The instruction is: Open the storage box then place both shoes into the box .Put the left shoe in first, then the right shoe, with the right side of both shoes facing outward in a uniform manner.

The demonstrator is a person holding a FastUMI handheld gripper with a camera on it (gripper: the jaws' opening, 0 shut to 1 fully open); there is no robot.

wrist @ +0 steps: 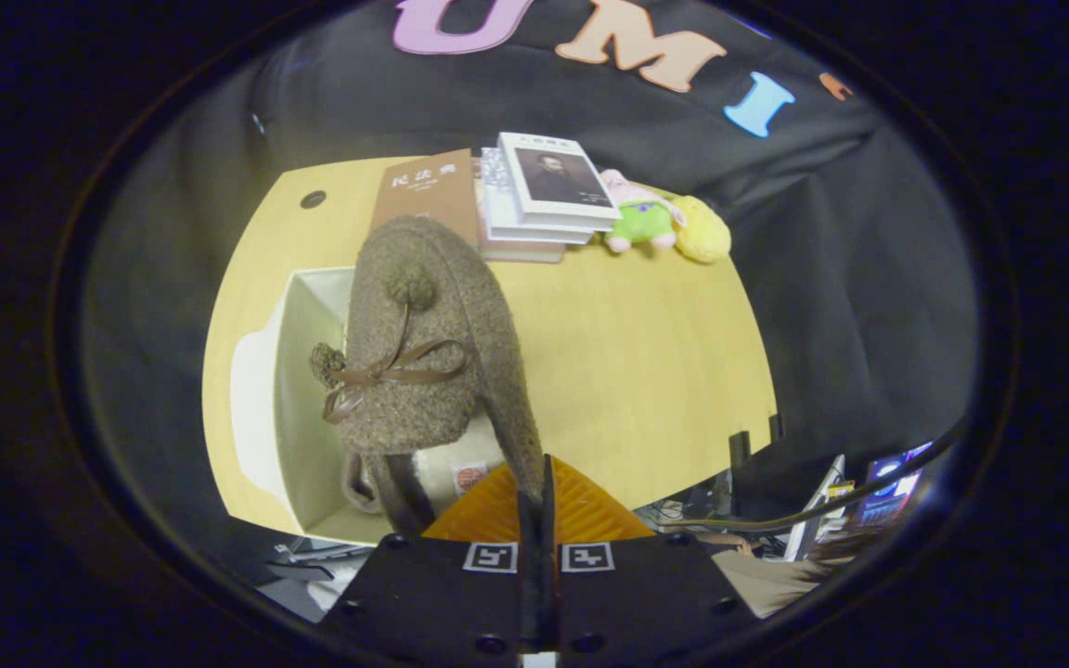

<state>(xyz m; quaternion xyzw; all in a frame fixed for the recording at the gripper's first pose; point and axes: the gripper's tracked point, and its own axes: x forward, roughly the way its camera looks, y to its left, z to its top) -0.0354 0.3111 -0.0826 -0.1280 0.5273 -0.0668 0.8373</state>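
Fingers (535, 496) of the gripper pinch the side of a fuzzy brown wool shoe (423, 353). It hangs over the open white storage box (298, 408) on the yellow wooden table (646, 353).

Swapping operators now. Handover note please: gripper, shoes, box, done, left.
Hand-held gripper: fingers closed on the heel edge of a brown woolly shoe with a pompom and bow, held up over the open white rectangular storage box on the wooden table.
Box: lid off, lying beside it. Something pale and fleecy with a round label sits low in the box under the held shoe; cannot tell if it is the other shoe.
Done: box opened, one shoe picked up.
Left: lower this shoe in, right side facing out; confirm both shoes are inside.
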